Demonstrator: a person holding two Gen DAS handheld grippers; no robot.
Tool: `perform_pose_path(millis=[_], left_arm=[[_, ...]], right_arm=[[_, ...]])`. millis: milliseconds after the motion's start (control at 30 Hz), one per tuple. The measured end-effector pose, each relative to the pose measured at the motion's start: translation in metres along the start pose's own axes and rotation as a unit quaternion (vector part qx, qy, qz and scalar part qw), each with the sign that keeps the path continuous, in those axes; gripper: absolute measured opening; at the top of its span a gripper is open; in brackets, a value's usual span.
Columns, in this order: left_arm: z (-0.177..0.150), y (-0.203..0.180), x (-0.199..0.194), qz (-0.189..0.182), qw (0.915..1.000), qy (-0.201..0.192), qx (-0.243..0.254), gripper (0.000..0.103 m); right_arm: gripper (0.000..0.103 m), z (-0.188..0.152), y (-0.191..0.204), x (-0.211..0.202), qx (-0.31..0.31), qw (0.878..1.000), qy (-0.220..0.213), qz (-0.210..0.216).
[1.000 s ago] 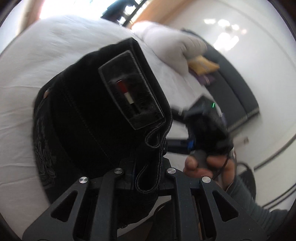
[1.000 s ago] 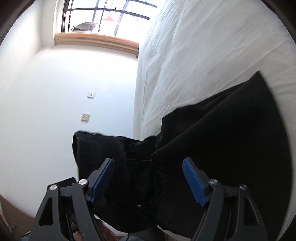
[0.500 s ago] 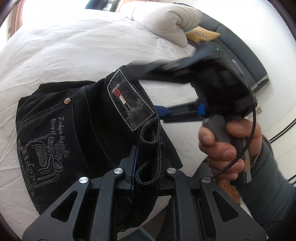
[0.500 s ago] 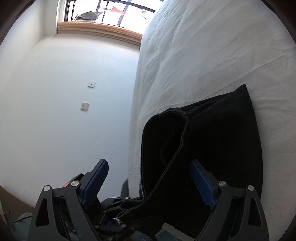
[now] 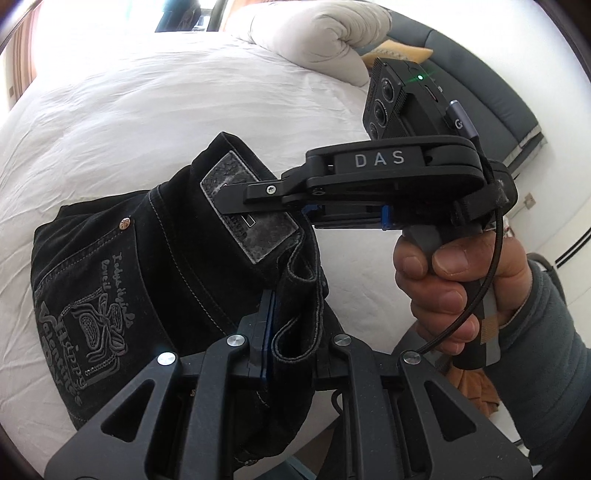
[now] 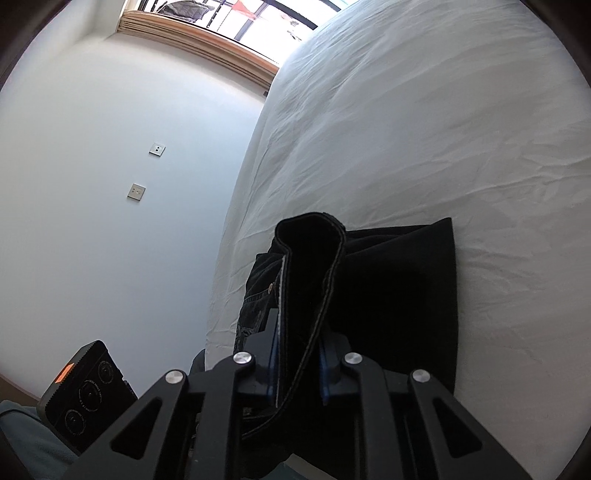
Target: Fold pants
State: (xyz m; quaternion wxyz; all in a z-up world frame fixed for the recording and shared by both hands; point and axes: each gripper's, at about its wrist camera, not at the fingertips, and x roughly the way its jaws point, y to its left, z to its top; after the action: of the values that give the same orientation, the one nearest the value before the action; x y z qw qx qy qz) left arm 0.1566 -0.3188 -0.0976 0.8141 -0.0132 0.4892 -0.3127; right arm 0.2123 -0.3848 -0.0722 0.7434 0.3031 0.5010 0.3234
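Black jeans (image 5: 122,280) lie folded on a white bed (image 5: 129,122), with an embroidered back pocket and a grey waistband patch (image 5: 247,218) showing. My left gripper (image 5: 291,332) is shut on the waistband near the bed's edge. My right gripper (image 6: 297,365) is shut on the waistband too, with the denim (image 6: 399,295) standing up between its blue pads. In the left wrist view the right gripper (image 5: 258,199) reaches in from the right, held by a hand (image 5: 458,291), over the patch.
A white pillow (image 5: 317,40) and a yellow item (image 5: 399,53) lie at the head of the bed by a dark headboard (image 5: 480,74). A white wall with two sockets (image 6: 136,192) stands left of the bed. A window (image 6: 236,18) is at the far end.
My right gripper was open around the waistband and has shut on it. The jeans have dropped lower toward the bed, and the right gripper has moved over the patch.
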Motion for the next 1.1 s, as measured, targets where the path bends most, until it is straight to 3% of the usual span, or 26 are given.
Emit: perform_pose_path(millis=[133,300,367,433,467,533,567,633,767,867,967,1033,1067,1100], left_arm=[[-0.008,-0.004,0.033,0.011,0.9991,0.041,0.004,0.013],[-0.014,-0.012,0.061,0.010,0.9985,0.049,0.024,0.020],[-0.015,-0.012,0.059,-0.010,0.9989,0.042,0.019,0.034],[-0.016,-0.012,0.053,-0.039,0.9981,0.046,0.009,0.075],[-0.017,-0.011,0.044,-0.043,0.9983,0.039,0.000,0.079],[-0.018,-0.007,0.020,-0.053,0.9985,0.013,-0.006,0.081],[-0.019,-0.004,0.010,-0.052,0.9986,0.005,-0.006,0.081],[-0.019,0.007,-0.014,-0.045,0.9986,-0.026,-0.015,0.081],[-0.022,0.048,-0.047,-0.005,0.9955,-0.070,-0.063,0.082],[-0.031,0.078,-0.042,0.025,0.9943,-0.061,-0.083,0.082],[-0.044,0.111,-0.019,0.040,0.9940,-0.038,-0.095,0.082],[-0.053,0.116,-0.006,0.044,0.9952,-0.028,-0.082,0.081],[-0.053,0.113,-0.005,0.046,0.9958,-0.030,-0.073,0.081],[-0.052,0.111,-0.008,0.047,0.9962,-0.030,-0.067,0.082]], right_arm=[[0.018,-0.002,-0.020,0.008,0.016,1.000,0.012,-0.014],[0.018,-0.013,-0.055,0.014,0.061,0.998,-0.005,-0.016],[0.019,-0.014,-0.061,0.017,0.073,0.997,-0.006,-0.015],[0.022,-0.015,-0.070,0.014,0.094,0.995,-0.011,0.002],[0.027,-0.014,-0.069,0.013,0.095,0.995,-0.020,-0.001],[0.036,-0.012,-0.066,0.003,0.097,0.994,-0.045,-0.016],[0.046,-0.011,-0.066,-0.003,0.098,0.993,-0.055,-0.027],[0.050,-0.010,-0.058,-0.019,0.091,0.991,-0.076,-0.062],[0.050,-0.027,-0.023,-0.038,0.049,0.995,-0.088,-0.016],[0.050,-0.052,0.007,-0.029,0.009,0.997,-0.069,0.034],[0.053,-0.080,0.006,0.002,0.007,1.000,-0.018,0.008],[0.046,-0.094,-0.016,0.018,0.032,0.999,-0.001,-0.009],[0.031,-0.099,-0.025,0.016,0.039,0.999,-0.020,0.001],[0.026,-0.101,-0.033,0.012,0.056,0.998,-0.032,0.011]])
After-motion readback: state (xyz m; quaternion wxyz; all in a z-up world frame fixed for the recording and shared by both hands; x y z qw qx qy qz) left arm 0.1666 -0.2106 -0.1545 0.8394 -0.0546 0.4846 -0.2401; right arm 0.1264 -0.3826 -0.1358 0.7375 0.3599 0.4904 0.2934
